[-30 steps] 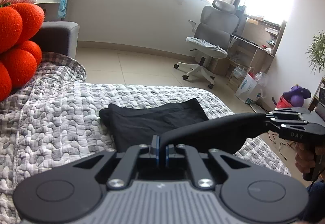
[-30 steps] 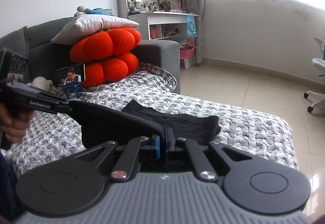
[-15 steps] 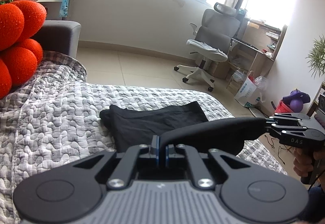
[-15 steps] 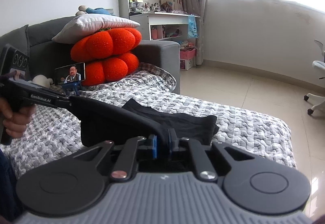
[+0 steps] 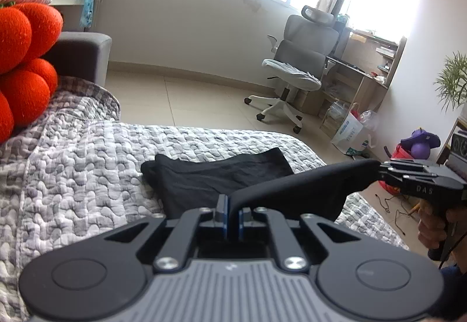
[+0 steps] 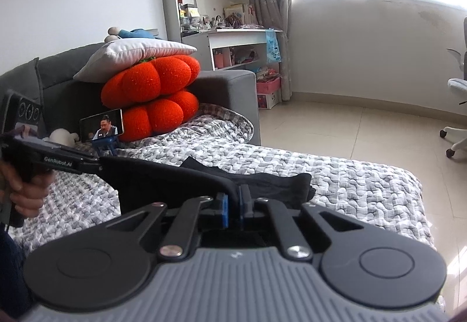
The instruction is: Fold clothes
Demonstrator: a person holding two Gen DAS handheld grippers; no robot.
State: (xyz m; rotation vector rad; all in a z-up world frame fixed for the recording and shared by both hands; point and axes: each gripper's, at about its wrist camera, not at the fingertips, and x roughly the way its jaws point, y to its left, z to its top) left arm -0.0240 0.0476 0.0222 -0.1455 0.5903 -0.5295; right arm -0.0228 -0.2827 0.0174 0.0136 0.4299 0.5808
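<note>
A black garment [image 5: 204, 179] lies on the grey quilted bed [image 5: 73, 176], its near edge lifted and stretched between both grippers. My left gripper [image 5: 232, 205] is shut on one end of that edge. It shows from the side in the right wrist view as well, left gripper [image 6: 99, 167] pinching the black garment [image 6: 163, 176]. My right gripper [image 6: 233, 202] has the other end between its blue pads, and its jaws are closing on it. From the left wrist view the right gripper [image 5: 381, 170] is at the right, held by a hand.
Orange cushions [image 6: 151, 82] under a white pillow [image 6: 131, 55] lean on the grey sofa arm [image 6: 230, 97]. A phone on a stand [image 6: 102, 125] stands on the quilt [image 6: 350, 185]. Beyond the bed are tiled floor, an office chair [image 5: 297, 71] and a white bag [image 5: 350, 129].
The right gripper's pads stood slightly wider on the cloth half a second ago and have narrowed again. Both hands and the garment are otherwise where they were.
</note>
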